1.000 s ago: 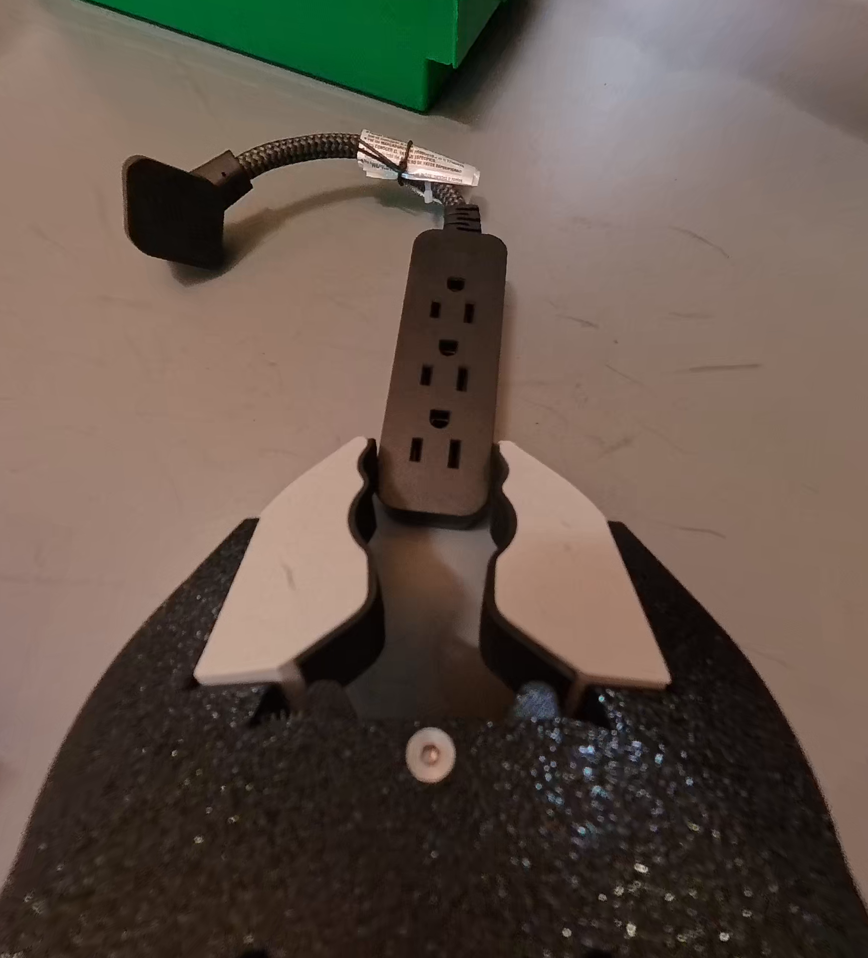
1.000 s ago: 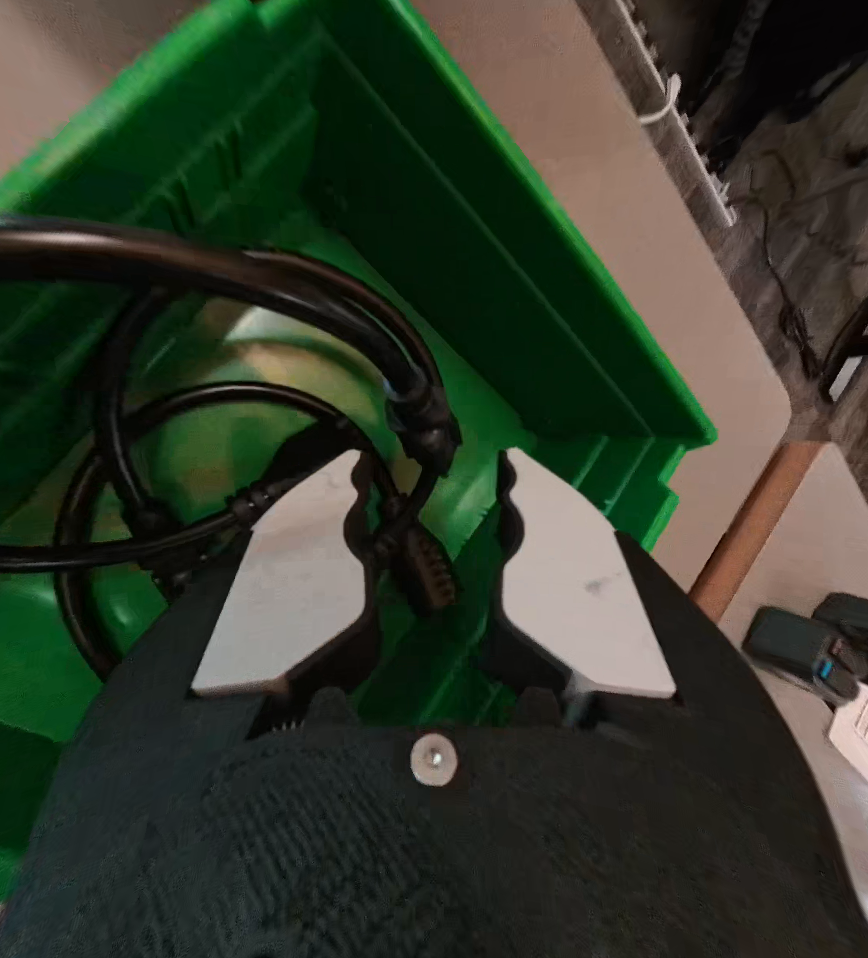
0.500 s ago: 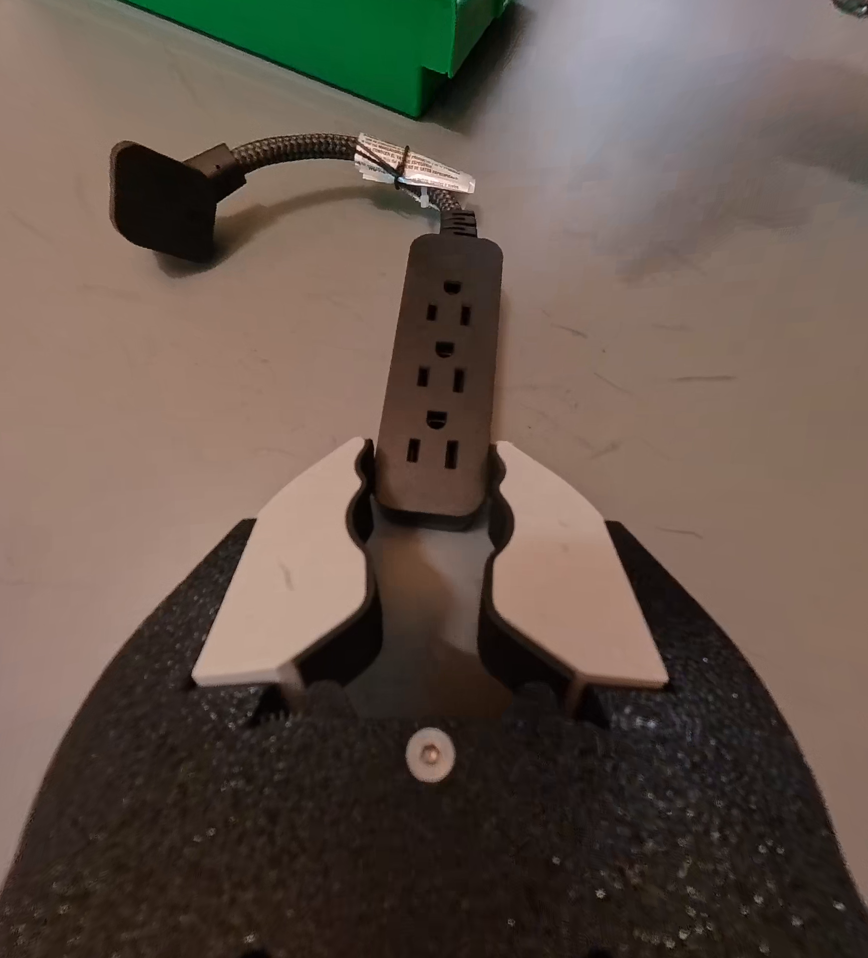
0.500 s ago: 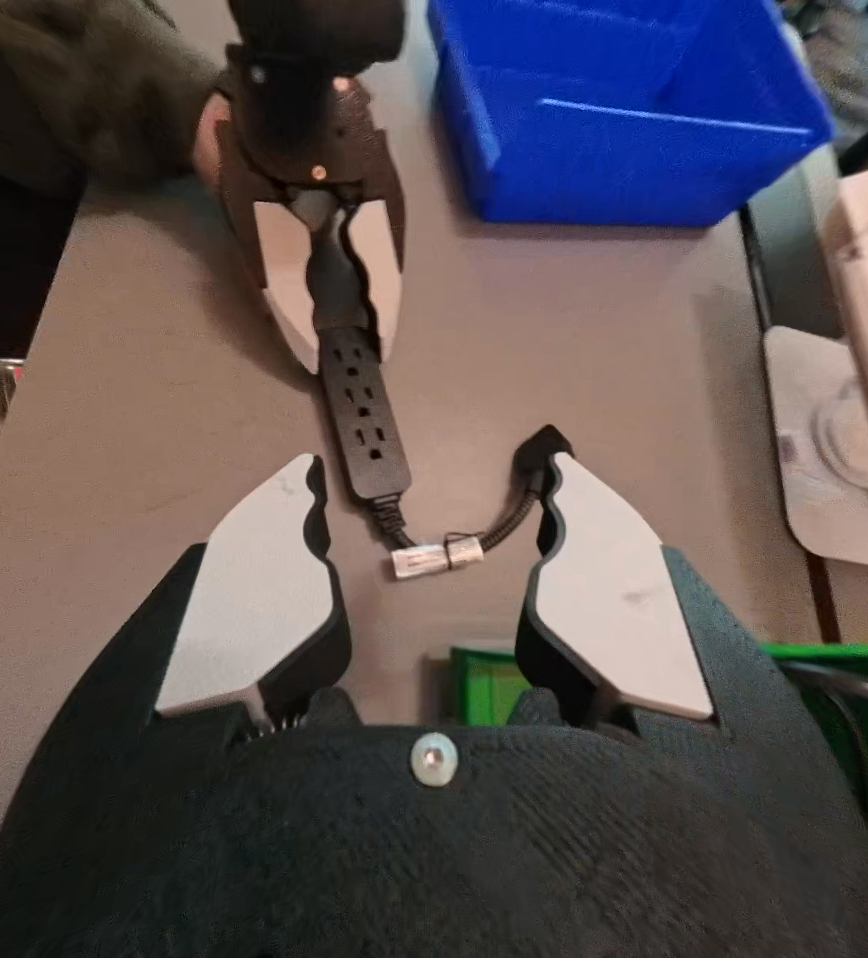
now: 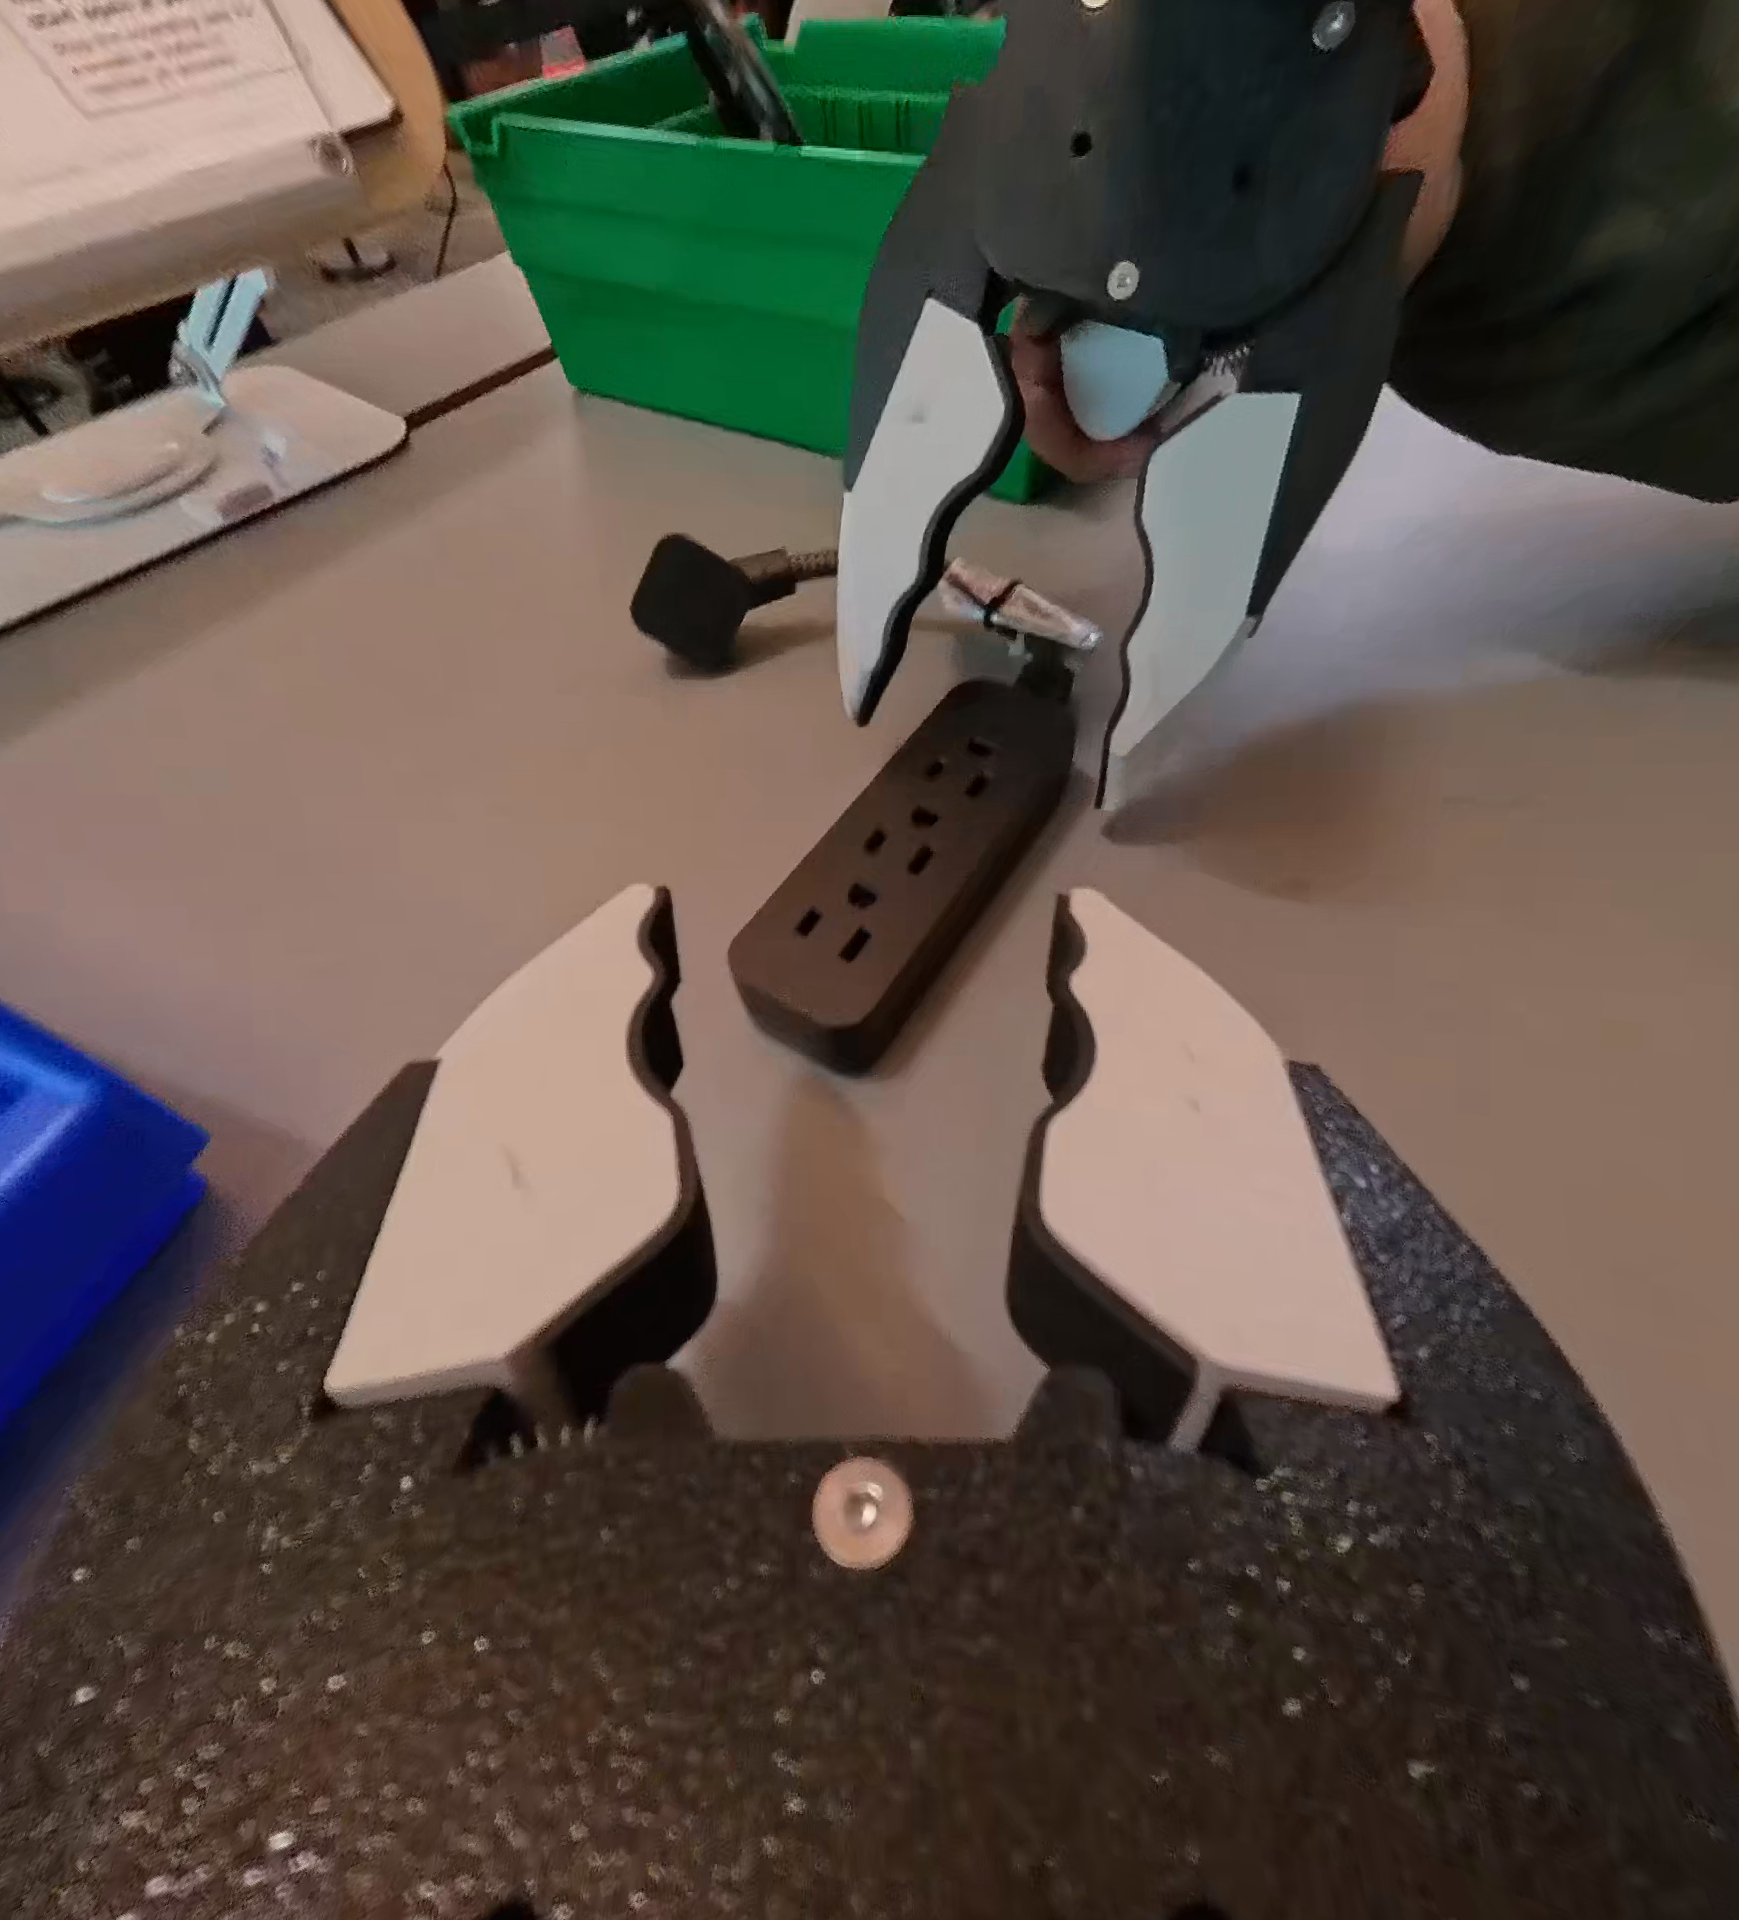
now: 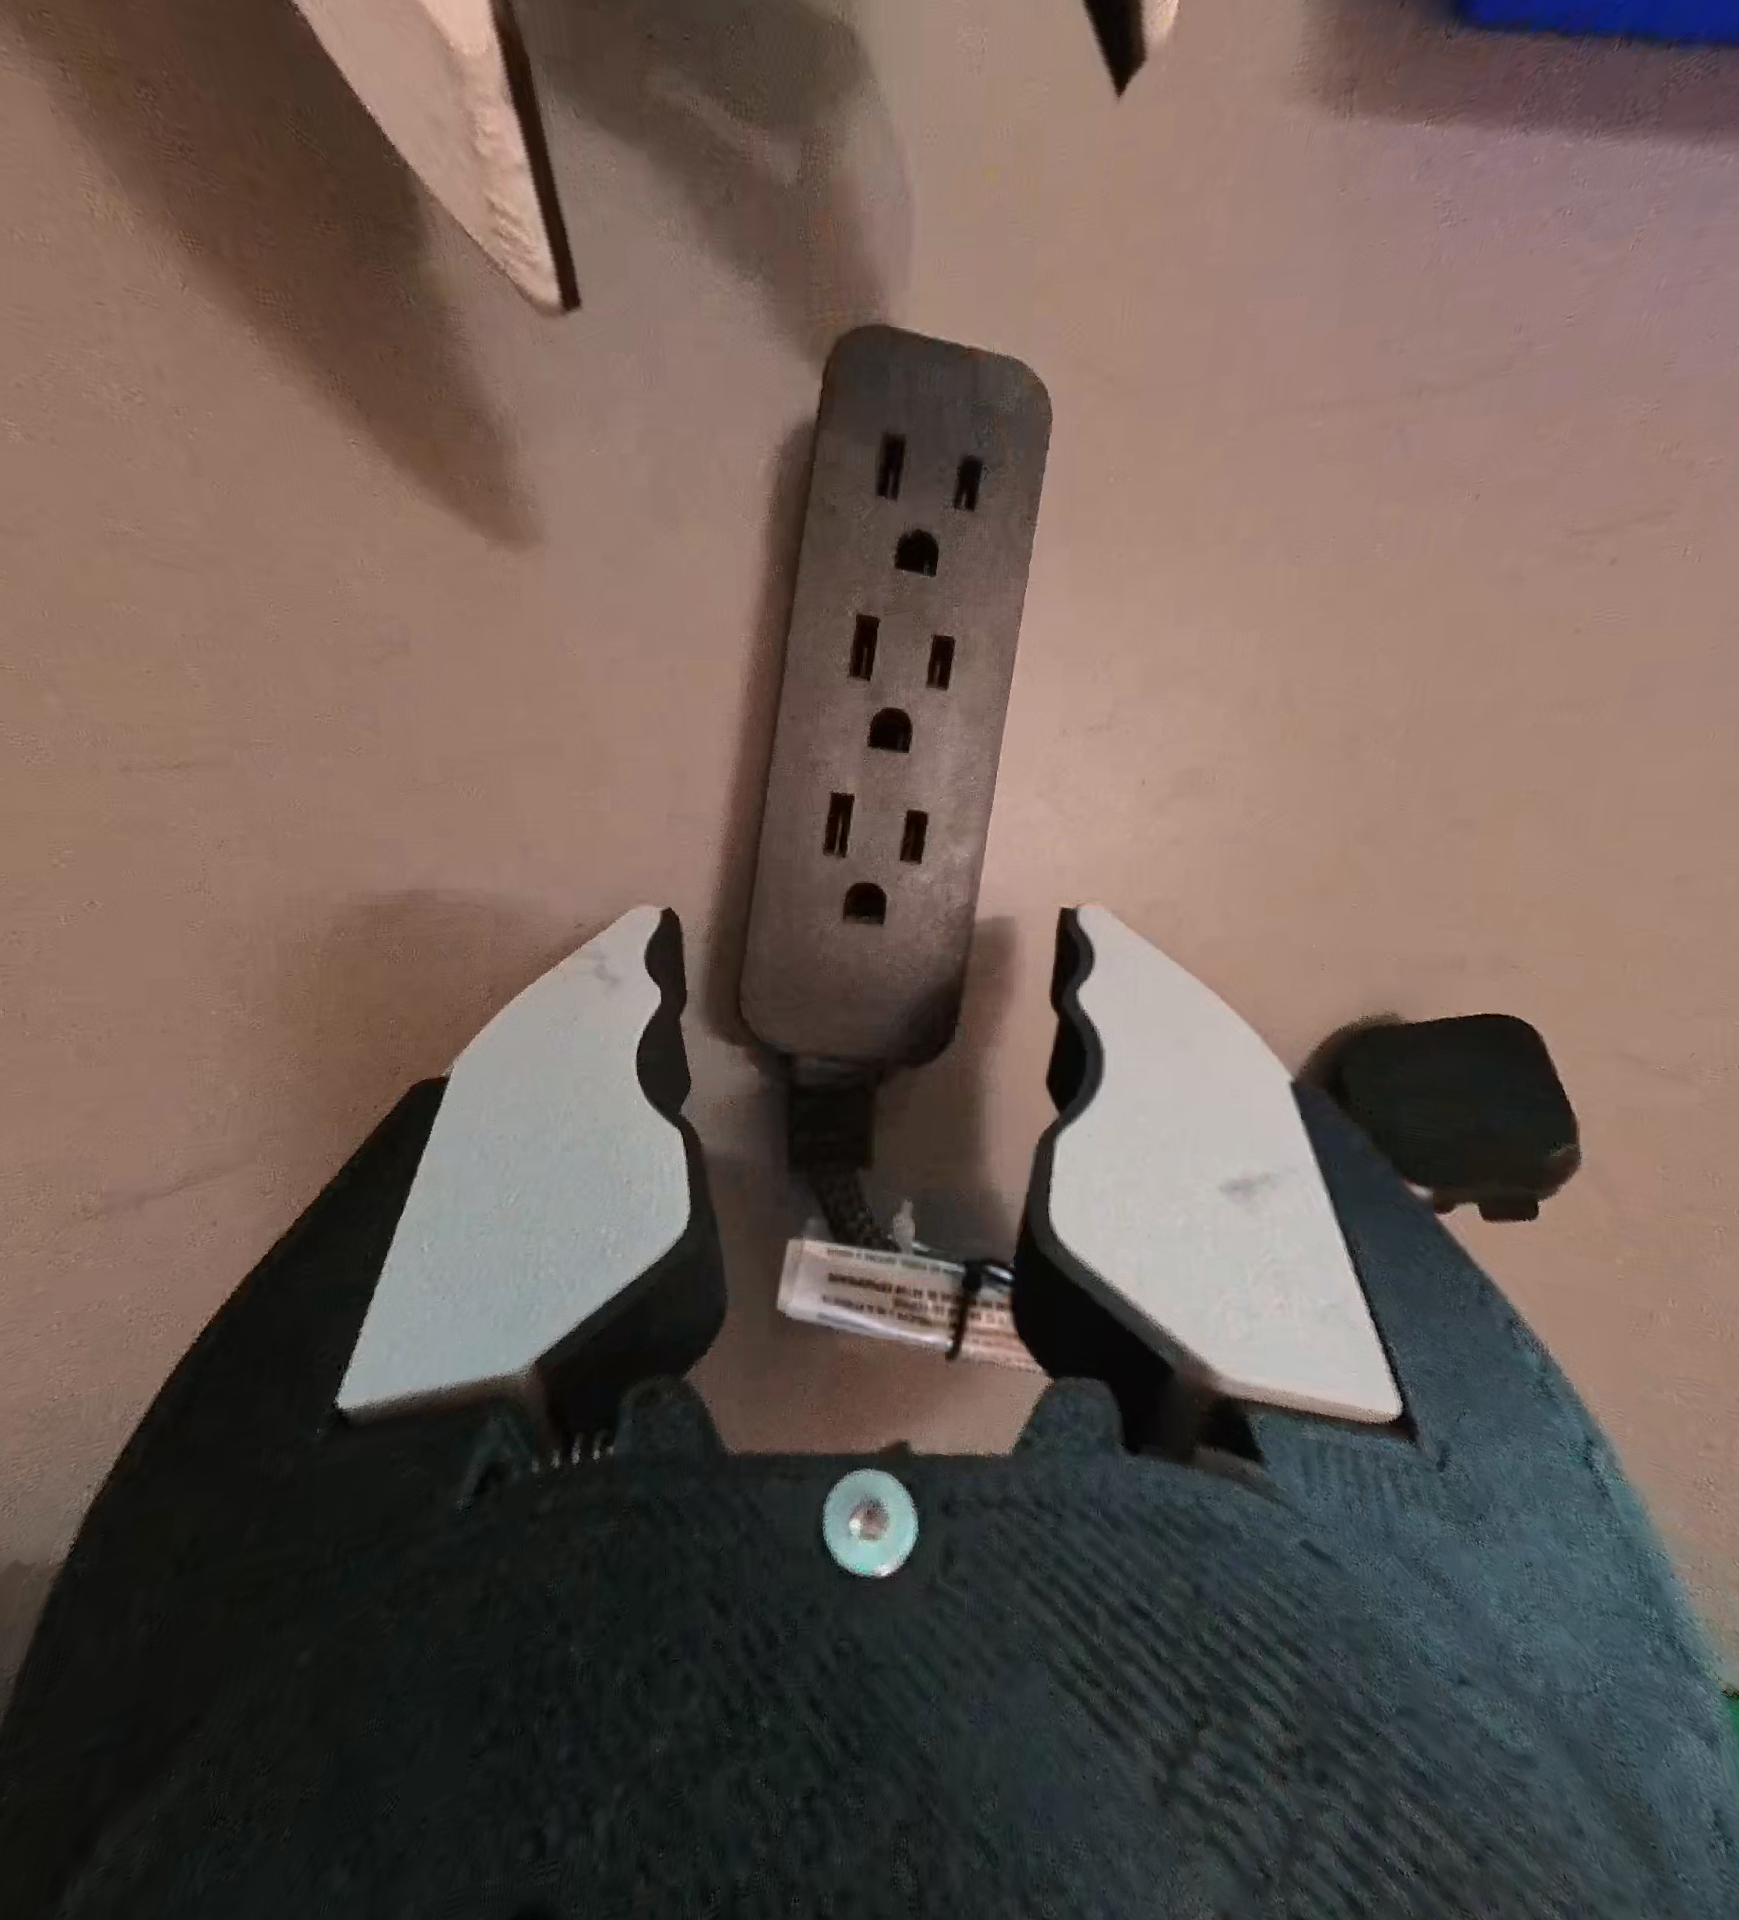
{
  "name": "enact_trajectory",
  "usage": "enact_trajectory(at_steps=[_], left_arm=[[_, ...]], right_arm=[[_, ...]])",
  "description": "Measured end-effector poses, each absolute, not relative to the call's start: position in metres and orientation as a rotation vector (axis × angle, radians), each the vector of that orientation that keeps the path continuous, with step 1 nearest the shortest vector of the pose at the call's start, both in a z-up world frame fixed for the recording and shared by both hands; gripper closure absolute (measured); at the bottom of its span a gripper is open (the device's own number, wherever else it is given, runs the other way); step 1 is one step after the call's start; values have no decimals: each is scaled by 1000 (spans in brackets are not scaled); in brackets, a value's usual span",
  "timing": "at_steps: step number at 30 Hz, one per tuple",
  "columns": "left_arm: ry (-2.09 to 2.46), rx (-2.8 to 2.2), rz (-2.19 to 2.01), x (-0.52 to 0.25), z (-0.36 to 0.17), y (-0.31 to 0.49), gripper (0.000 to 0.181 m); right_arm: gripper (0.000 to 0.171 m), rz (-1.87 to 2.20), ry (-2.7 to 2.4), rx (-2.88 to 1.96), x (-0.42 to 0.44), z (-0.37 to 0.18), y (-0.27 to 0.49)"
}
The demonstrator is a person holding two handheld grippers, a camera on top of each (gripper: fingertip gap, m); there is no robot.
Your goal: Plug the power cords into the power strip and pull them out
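Ok so progress check: basically nothing's plugged in yet afaict. The power strip (image 6: pixel 896 686) is lying flat on the grey worktop (image 5: pixel 325 831), all three outlets face up and empty, no plug in any of them. Its own short braided cord (image 6: pixel 834 1153) curls off the near end in the right wrist view, w/ a white tag (image 6: pixel 906 1304) tied on, and ends in a flat black plug (image 6: pixel 1447 1107) sitting on the worktop just beside the right hand-held gripper (image 6: pixel 870 925). That one's spread wide and holding nothing, fingers straddling the cord end of the strip but not touching it. Left hand-held gripper (image 5: pixel 860 904) is the same deal, wide apart and empty, parked just short of the strip's other end. The power cords you'd actually plug in seem to be back in the green bin (image 5: pixel 719 249) at the far side; I can see something dark sticking up out of it, too blurry to say more. Blue bin (image 5: pixel 23 1174) at the left edge, can't see inside. So imo the whole job's still ahead: fetch a cord, seat it, repeat, then pull em all out. Prob need one gripper pinning the strip since it looks light and would likely slide.
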State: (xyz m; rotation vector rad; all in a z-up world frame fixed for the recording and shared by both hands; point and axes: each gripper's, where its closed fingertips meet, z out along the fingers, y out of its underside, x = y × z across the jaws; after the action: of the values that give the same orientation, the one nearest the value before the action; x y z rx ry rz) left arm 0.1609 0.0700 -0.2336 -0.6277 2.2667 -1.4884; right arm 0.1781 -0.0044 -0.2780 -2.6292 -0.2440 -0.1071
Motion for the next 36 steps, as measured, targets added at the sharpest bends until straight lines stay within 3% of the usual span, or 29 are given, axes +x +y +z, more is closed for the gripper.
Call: enact_trajectory(at_steps=[1,5,15,20,24,31,36], left_arm=[[2283,-646,-1469,161,-236,75,110],[2274,-675,-1501,158,-234,87,108],[2185,-731,-1531,164,-226,117,112],[2172,-745,-1522,164,-226,128,112],[2157,-764,-1486,167,-228,137,112],[2130,-779,-1495,168,-225,141,111],[2170,-778,-1459,168,-231,139,111]], right_arm=[[102,-112,-237,-2656,179,-283,-3],[126,-92,-209,-2635,177,-287,6],[127,-93,-118,-2696,171,-278,10],[126,-178,-1,-2594,184,-231,17],[126,-313,70,-2410,194,-157,15],[126,-756,474,-2220,252,-39,-83],[126,-852,859,-2166,302,-47,-170]])
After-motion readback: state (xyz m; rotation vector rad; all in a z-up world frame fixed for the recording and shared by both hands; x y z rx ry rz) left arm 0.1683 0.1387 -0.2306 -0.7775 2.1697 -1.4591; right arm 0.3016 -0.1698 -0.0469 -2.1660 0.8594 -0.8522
